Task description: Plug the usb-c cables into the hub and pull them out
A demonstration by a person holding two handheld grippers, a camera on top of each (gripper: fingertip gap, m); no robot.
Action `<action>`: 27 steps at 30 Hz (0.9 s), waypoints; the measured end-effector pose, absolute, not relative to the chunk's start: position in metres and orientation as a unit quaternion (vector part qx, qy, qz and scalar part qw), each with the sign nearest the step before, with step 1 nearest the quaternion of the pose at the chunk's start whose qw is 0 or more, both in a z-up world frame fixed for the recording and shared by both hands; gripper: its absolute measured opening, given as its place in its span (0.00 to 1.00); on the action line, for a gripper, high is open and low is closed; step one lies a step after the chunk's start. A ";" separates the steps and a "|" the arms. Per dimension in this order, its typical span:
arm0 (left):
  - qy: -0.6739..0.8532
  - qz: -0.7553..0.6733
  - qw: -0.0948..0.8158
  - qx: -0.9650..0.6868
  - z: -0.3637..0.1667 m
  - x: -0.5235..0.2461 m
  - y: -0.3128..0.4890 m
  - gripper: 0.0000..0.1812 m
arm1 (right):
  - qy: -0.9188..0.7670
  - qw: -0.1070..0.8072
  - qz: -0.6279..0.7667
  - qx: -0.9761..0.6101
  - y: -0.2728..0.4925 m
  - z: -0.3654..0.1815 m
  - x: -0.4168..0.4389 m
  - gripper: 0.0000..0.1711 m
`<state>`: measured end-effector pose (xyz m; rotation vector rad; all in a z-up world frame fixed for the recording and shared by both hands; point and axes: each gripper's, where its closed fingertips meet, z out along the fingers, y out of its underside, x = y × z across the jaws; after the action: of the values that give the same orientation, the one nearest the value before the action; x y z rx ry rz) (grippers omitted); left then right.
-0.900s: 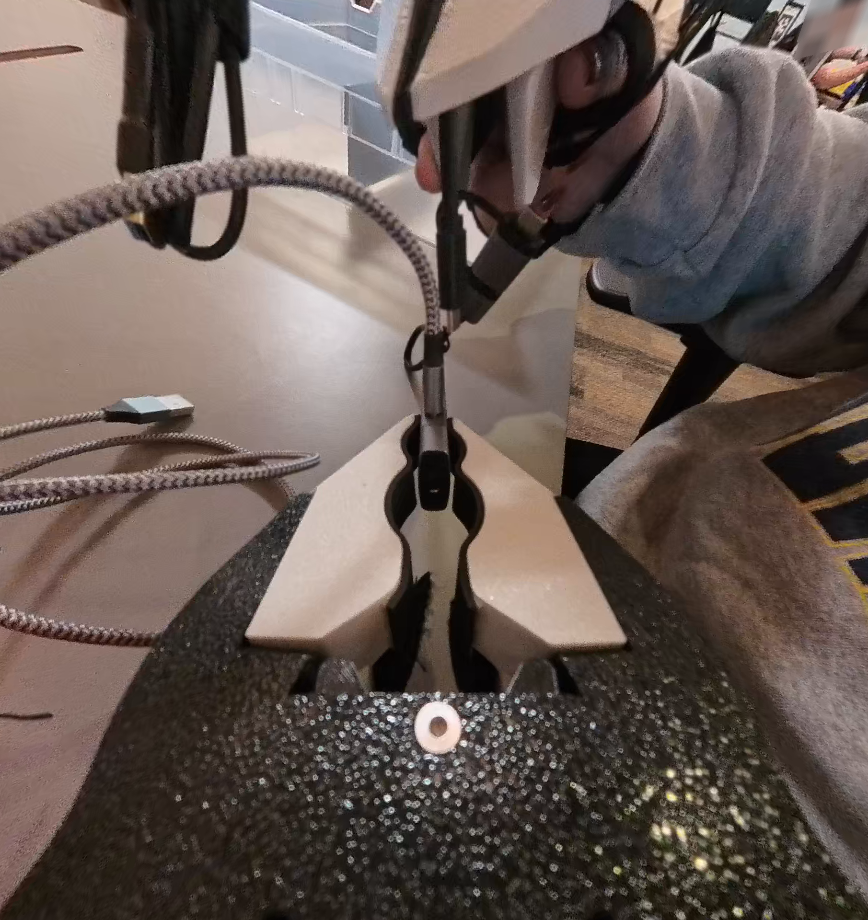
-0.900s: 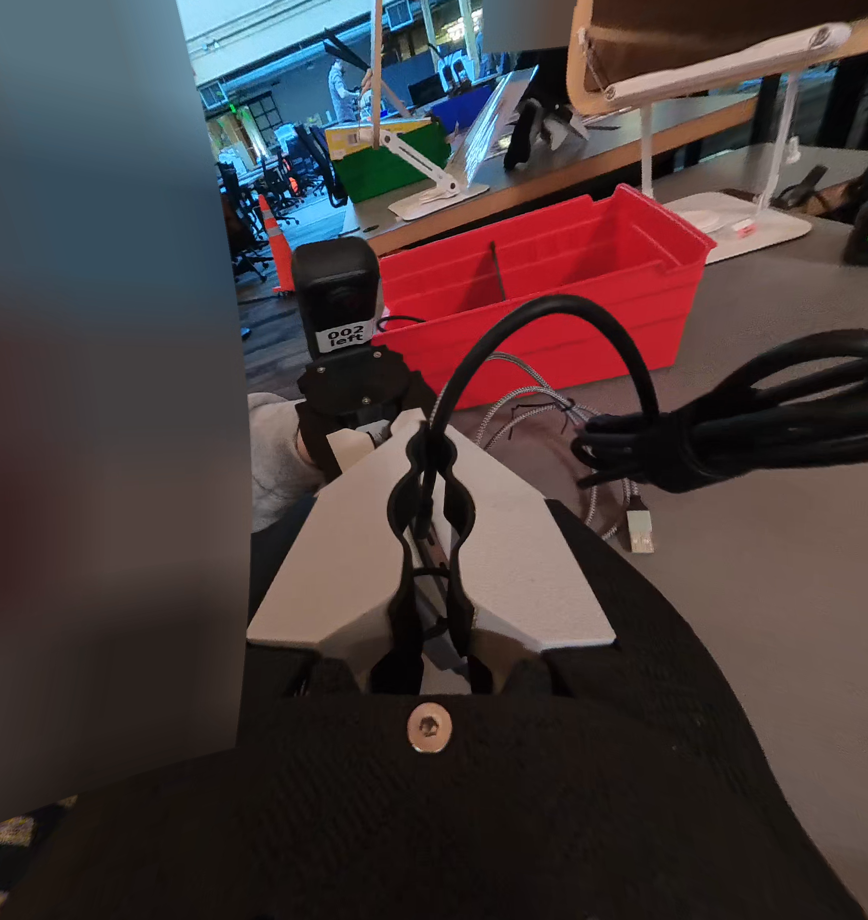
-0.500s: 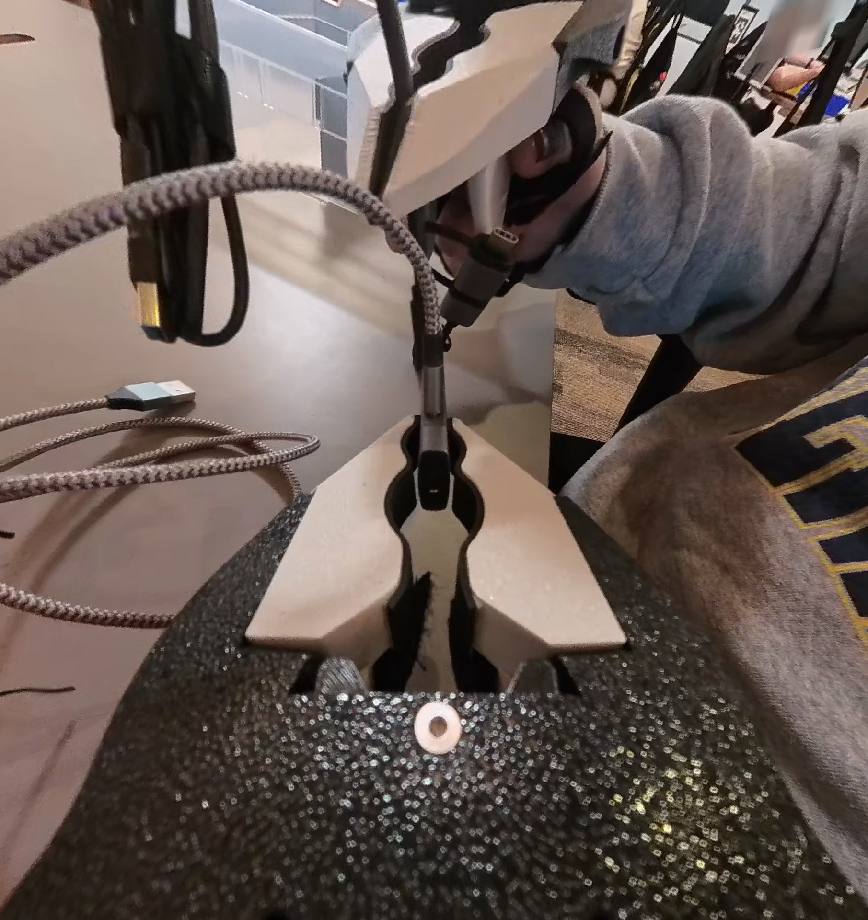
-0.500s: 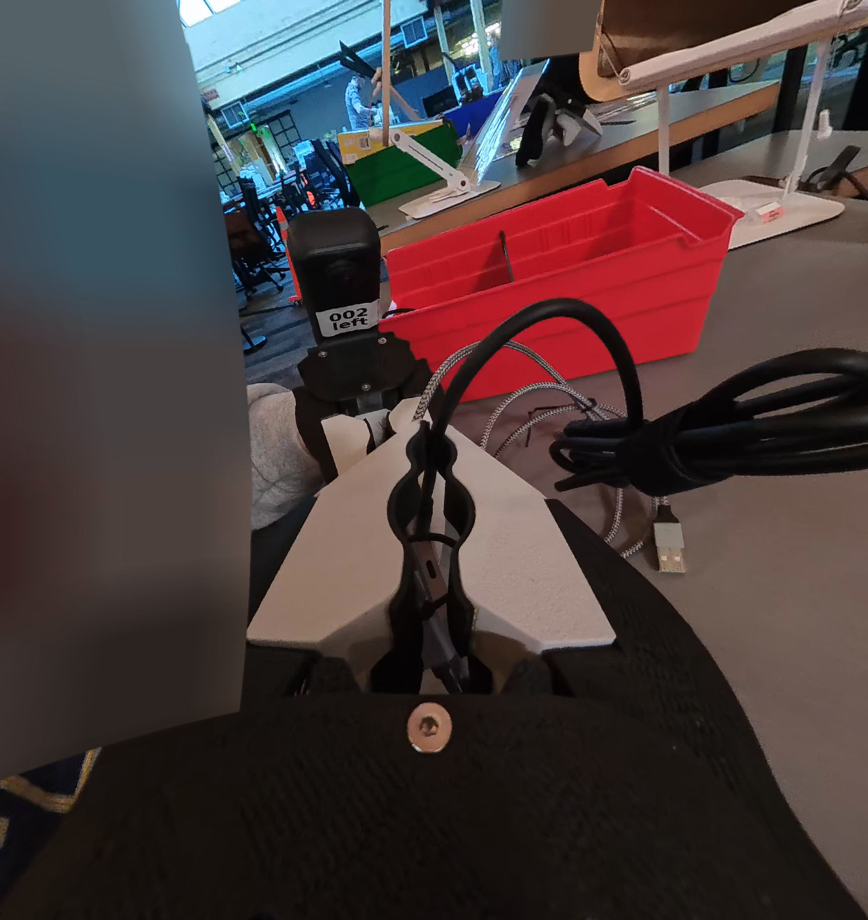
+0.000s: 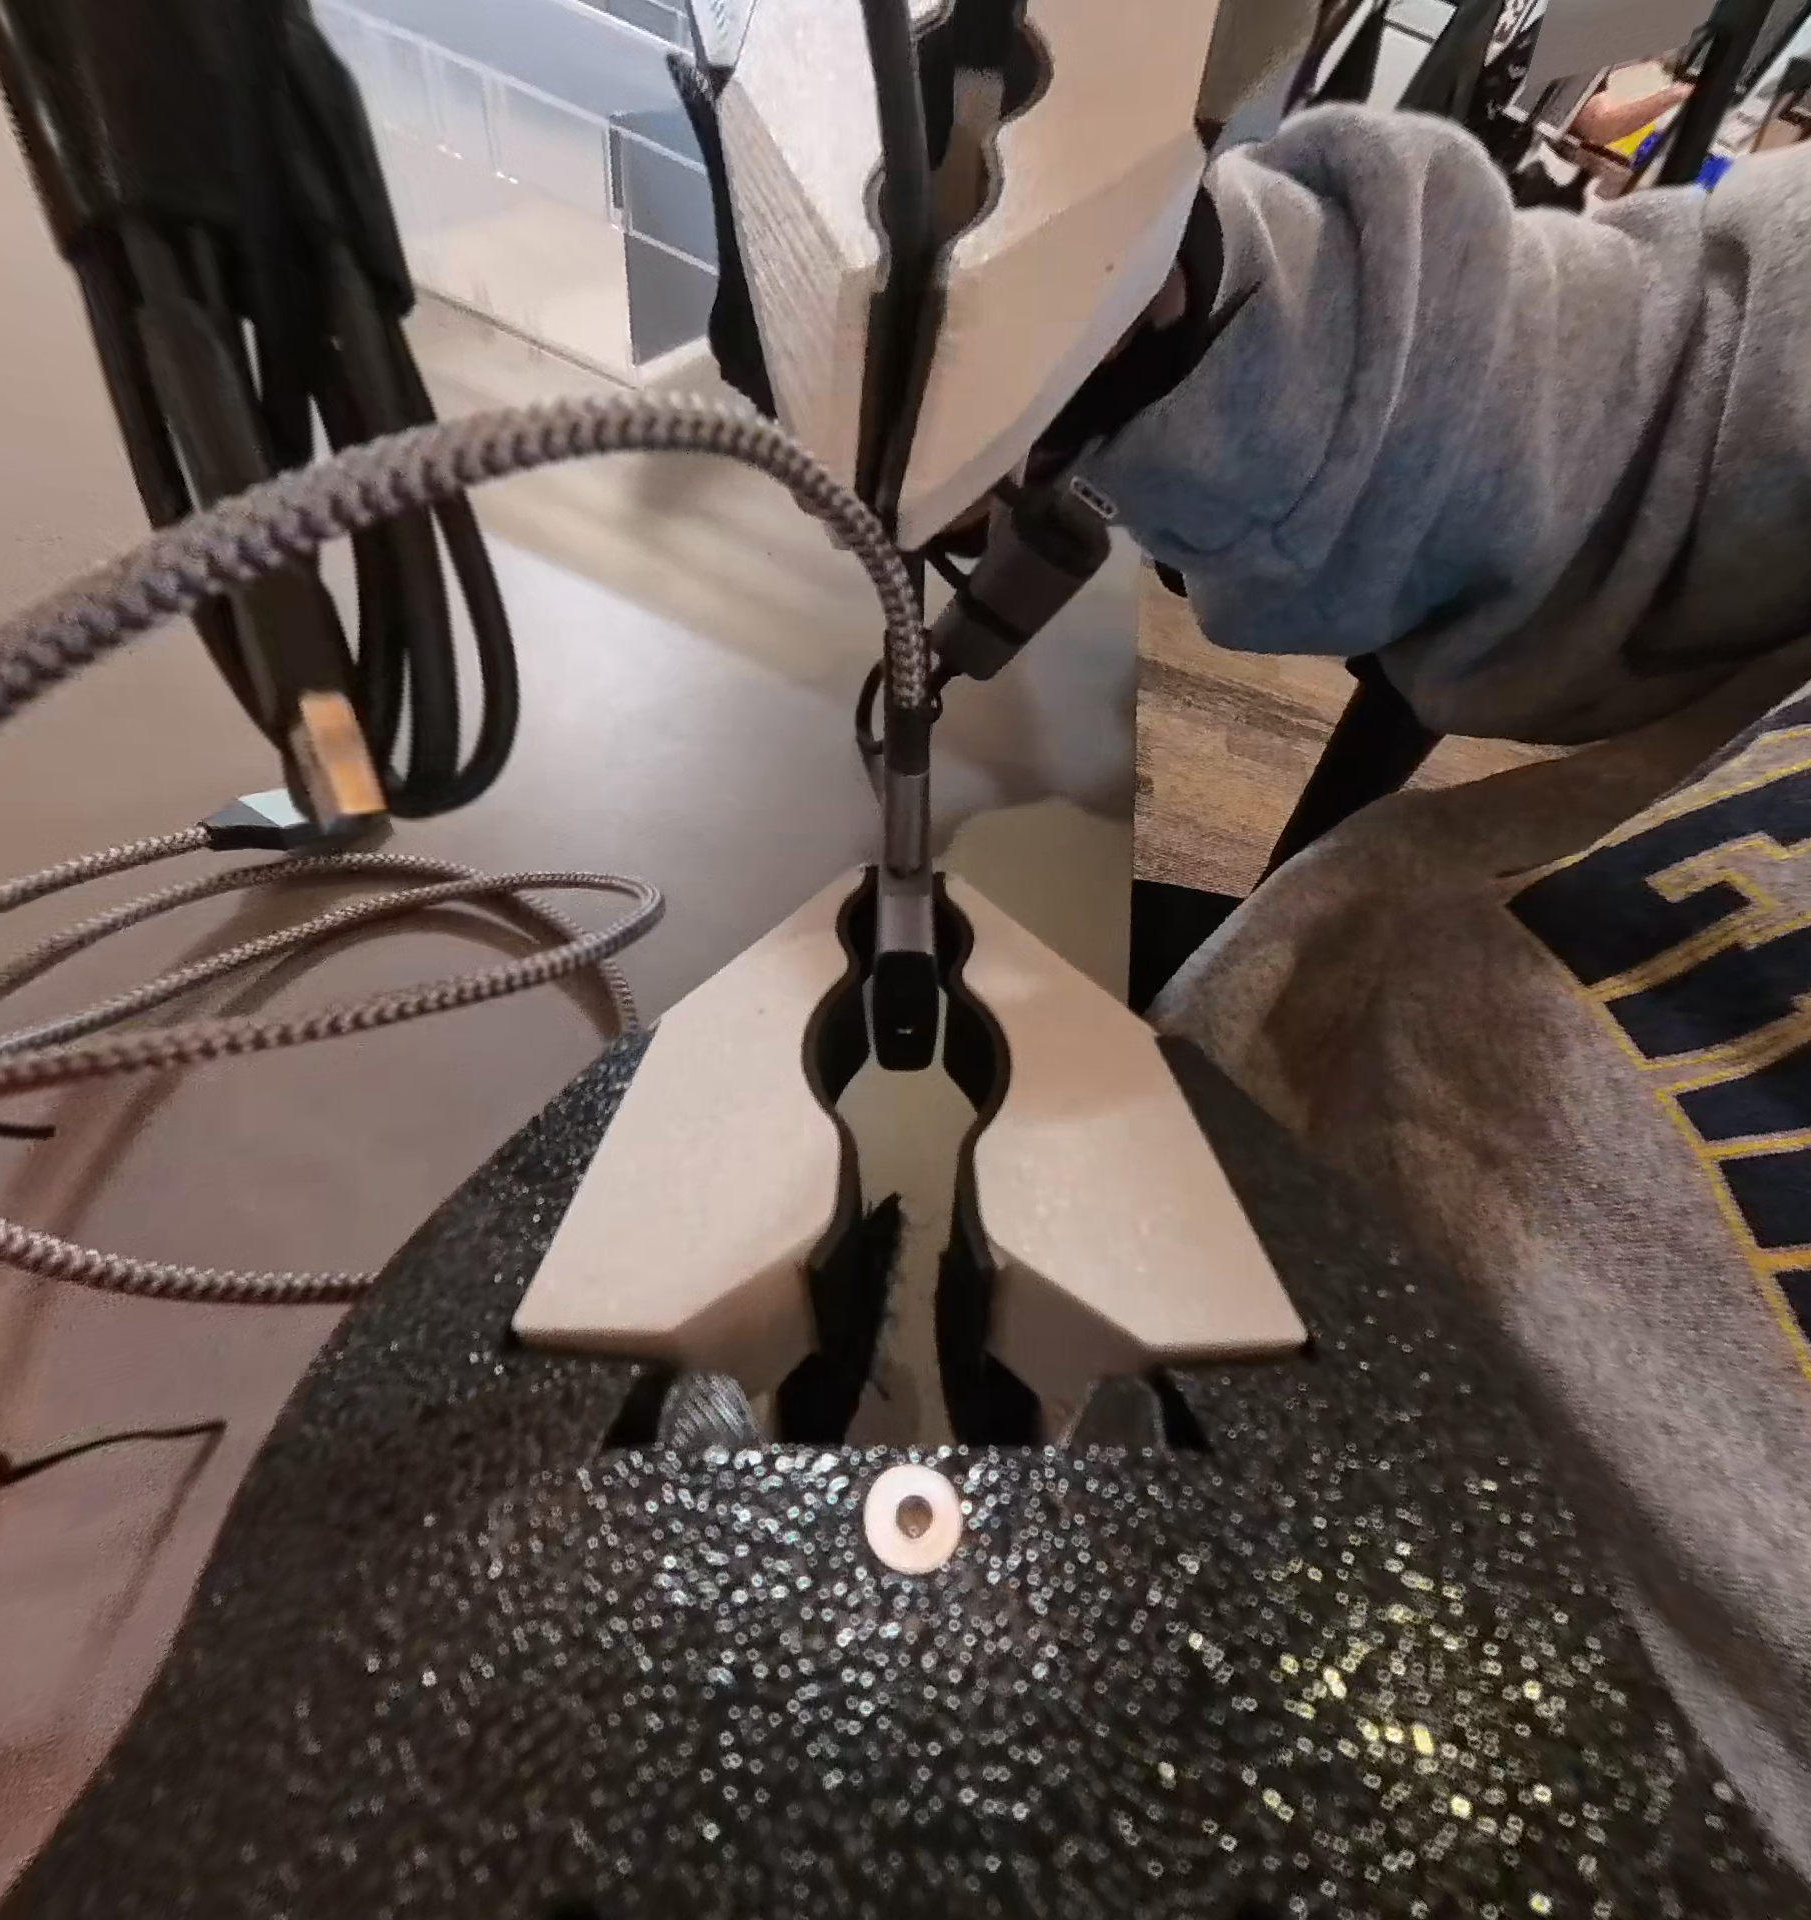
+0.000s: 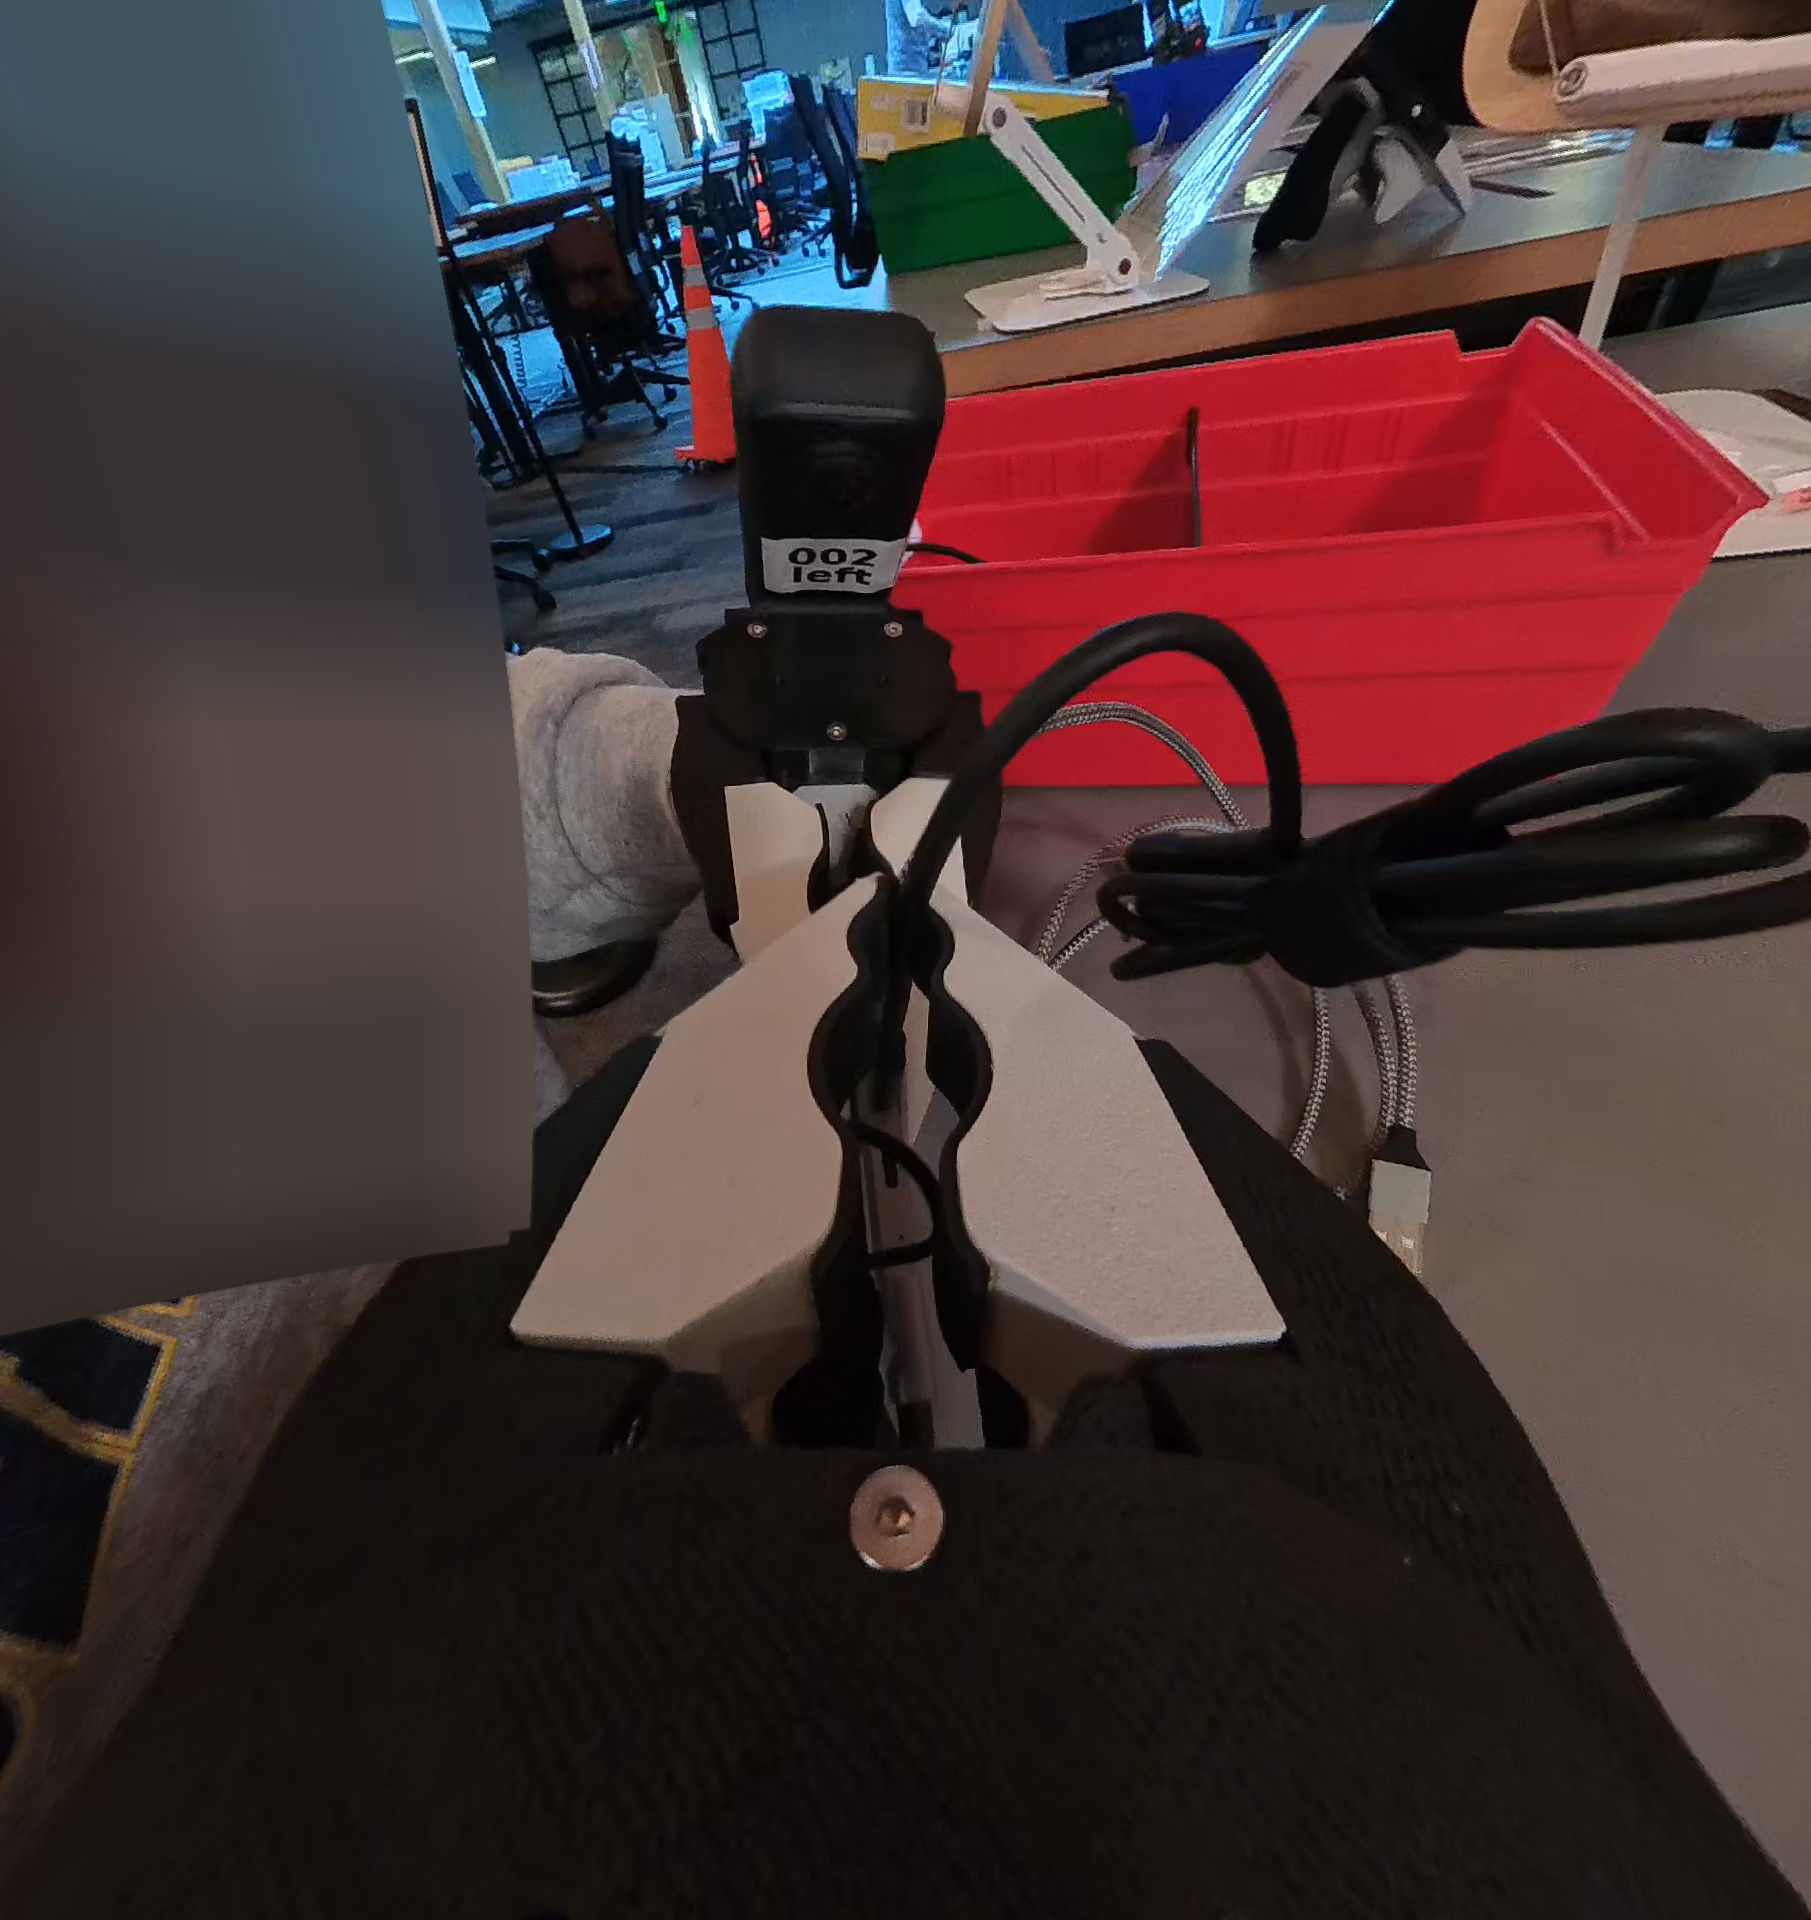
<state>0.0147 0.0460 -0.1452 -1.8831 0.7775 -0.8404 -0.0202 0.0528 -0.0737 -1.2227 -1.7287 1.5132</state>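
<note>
left gripper (image 5: 906,997) is clamped on the plug of the braided cable (image 5: 381,488), whose slack lies coiled on the table (image 5: 610,727). right gripper (image 6: 896,997) is clamped on the black cable (image 6: 1171,665), beside its hanging bundle (image 6: 1452,883). judged step: aligning plug to socket. next move calls for straight, square insertion. hub (image 5: 1036,561) looks slim, grey, dangling under the right gripper, well clear of the table.

Grey braided cable (image 5: 589,447); black cable (image 6: 1181,665); red bin (image 6: 1296,582)
</note>
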 end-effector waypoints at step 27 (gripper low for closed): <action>0.334 -0.295 0.429 -0.786 -0.159 0.013 0.047 0.03 | -0.662 0.273 0.513 -0.473 0.053 -0.094 -0.014 0.01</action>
<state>0.0125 0.0469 -0.1593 -1.9619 0.8339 -0.7368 -0.0141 0.0531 -0.0941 -1.2740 -1.7816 1.3811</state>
